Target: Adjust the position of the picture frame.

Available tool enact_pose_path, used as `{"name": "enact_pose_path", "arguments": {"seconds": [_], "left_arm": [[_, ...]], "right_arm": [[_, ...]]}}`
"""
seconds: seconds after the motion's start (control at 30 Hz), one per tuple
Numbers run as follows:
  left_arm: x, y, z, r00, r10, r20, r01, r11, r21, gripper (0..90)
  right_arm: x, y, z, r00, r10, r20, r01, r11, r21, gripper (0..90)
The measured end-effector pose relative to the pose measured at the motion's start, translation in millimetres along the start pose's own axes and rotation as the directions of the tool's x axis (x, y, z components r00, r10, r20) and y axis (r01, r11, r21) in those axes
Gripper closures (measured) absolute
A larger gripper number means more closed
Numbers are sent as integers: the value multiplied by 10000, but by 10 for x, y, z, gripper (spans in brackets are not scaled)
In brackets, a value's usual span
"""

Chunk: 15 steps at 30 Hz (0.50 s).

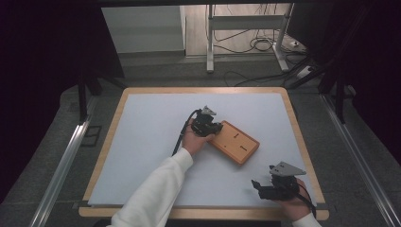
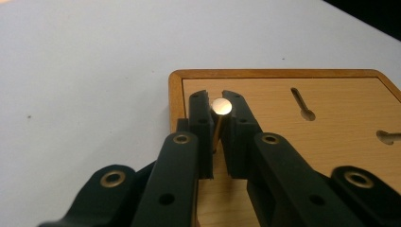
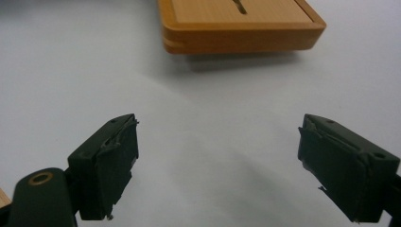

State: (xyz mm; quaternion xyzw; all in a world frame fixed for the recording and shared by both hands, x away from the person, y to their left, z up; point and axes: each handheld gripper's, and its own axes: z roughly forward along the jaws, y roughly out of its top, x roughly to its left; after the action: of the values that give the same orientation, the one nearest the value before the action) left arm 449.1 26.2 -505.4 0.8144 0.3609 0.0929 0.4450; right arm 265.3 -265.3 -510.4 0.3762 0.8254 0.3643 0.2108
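Left tongs clamp pin upright over board, I align it for slot; right tongs gape idle on surface.

Dim, dark-edged high view; soft shadows; near fingers blur in both gripper views.

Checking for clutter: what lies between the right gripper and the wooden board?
Nothing: in the right gripper view, bare white table cover runs from the open right gripper to the wooden board. The high view shows the same.
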Motion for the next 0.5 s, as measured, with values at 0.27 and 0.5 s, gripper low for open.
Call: {"name": "enact_pose_path", "arguments": {"seconds": [0.27, 0.5], "left_arm": [[14, -133, -295, 9998, 180, -116, -181, 9997, -144, 841], [20, -278, -529, 9994, 338, -2, -338, 9993, -154, 841]], "right_arm": [[25, 9, -3, 9999, -29, -123, 28, 10000, -71, 130], [22, 19, -26, 10000, 14, -78, -16, 9997, -246, 130]]}}
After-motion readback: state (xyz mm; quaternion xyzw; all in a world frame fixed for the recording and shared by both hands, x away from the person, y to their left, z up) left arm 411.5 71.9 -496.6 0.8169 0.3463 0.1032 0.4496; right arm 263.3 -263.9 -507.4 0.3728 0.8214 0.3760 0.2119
